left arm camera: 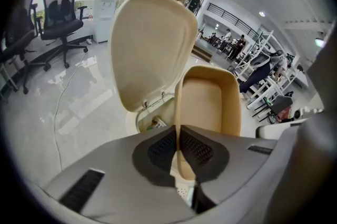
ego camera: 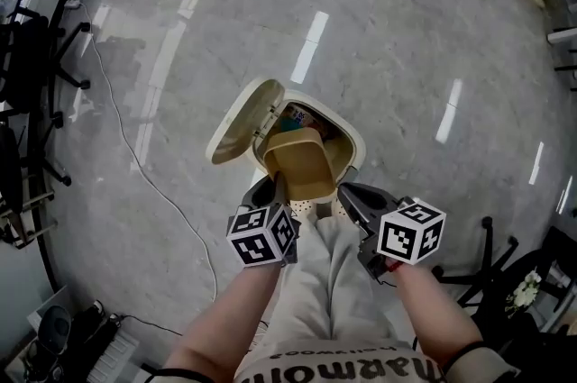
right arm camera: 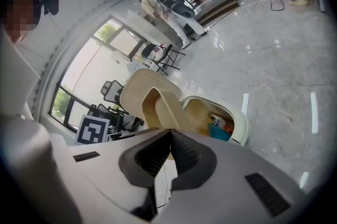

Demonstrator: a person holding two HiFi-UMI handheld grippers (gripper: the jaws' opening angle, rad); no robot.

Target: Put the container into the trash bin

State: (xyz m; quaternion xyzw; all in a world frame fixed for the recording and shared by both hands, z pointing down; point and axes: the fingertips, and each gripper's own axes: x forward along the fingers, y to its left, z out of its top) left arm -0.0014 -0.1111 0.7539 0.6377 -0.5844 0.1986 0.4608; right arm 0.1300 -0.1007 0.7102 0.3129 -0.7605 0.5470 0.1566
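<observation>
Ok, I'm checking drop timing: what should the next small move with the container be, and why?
Probably lower it into the opening before releasing: the container sits tilted over the open trash bin, lid up, the left gripper shut on its rim.

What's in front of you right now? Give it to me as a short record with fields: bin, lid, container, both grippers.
trash bin: stands on the glossy grey floor, with some rubbish already inside
lid: swung open, at the bin's left in the head view
container: tan, empty, held tilted over the bin's opening, not yet dropped
left gripper: shut on the container's side wall
right gripper: shut, apparently on the container's near edge
</observation>
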